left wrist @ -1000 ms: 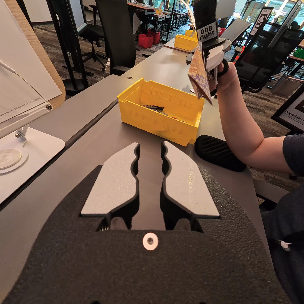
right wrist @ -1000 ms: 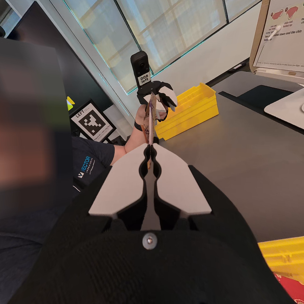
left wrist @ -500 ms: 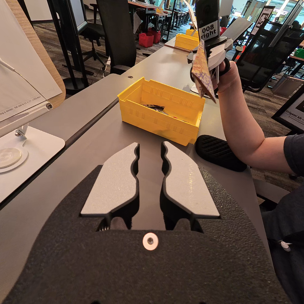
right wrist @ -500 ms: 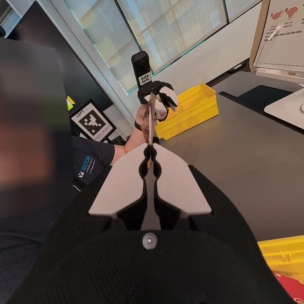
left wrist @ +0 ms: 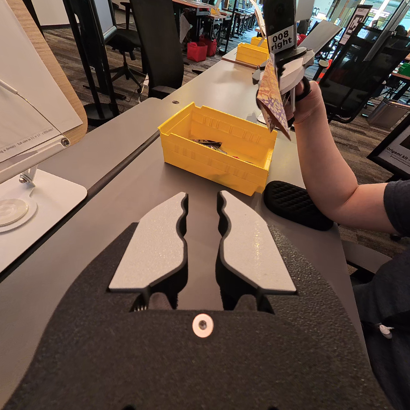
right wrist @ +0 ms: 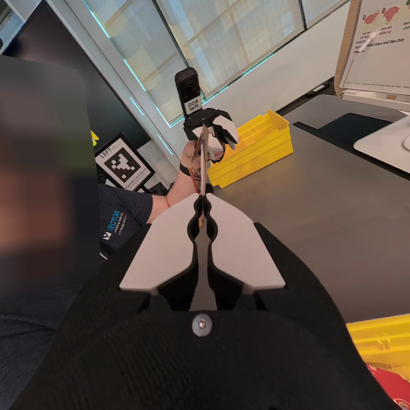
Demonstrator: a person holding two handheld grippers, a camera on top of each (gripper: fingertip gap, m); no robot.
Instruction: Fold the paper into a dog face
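Right wrist view: right hand-held gripper (right wrist: 202,198) clenched on folded paper (right wrist: 201,163); left hand-held gripper (left wrist: 202,195) parted, empty.

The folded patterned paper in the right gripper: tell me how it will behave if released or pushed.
The folded paper is probably very light: the right gripper holds it aloft by one edge. It stands out flat without drooping, so the layers likely lend some stiffness. Released, it would likely flutter rather than drop straight.

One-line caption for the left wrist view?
Left gripper open over the grey table; right gripper holds folded patterned paper above the yellow bin.
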